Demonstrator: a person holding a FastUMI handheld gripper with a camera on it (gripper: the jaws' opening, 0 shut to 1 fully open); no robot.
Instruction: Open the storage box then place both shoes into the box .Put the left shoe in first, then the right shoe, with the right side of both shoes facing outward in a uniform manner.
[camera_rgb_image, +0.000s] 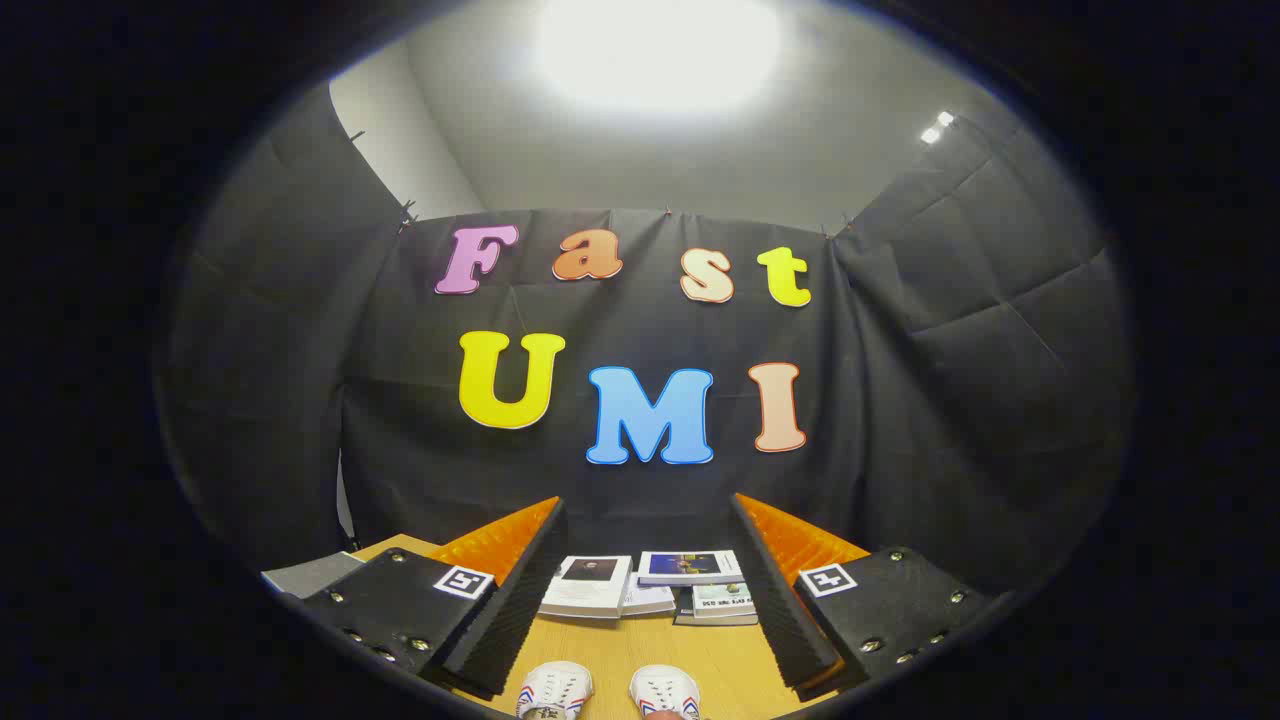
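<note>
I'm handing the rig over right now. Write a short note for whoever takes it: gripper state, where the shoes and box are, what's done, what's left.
Gripper: fingers spread wide, holding nothing, raised above the wooden table.
Shoes: both white shoes sit side by side on the table between the fingers, one nearer the left finger, the other nearer the right; only their toes are in view, so I cannot tell which is the left shoe.
Beyond them lie some books, near the black cloth wall.
Storage box: I cannot place it from here.
Done: nothing evident; neither shoe is boxed.
Left: open the box, put in the left shoe, then the right, right sides facing outward.
</note>
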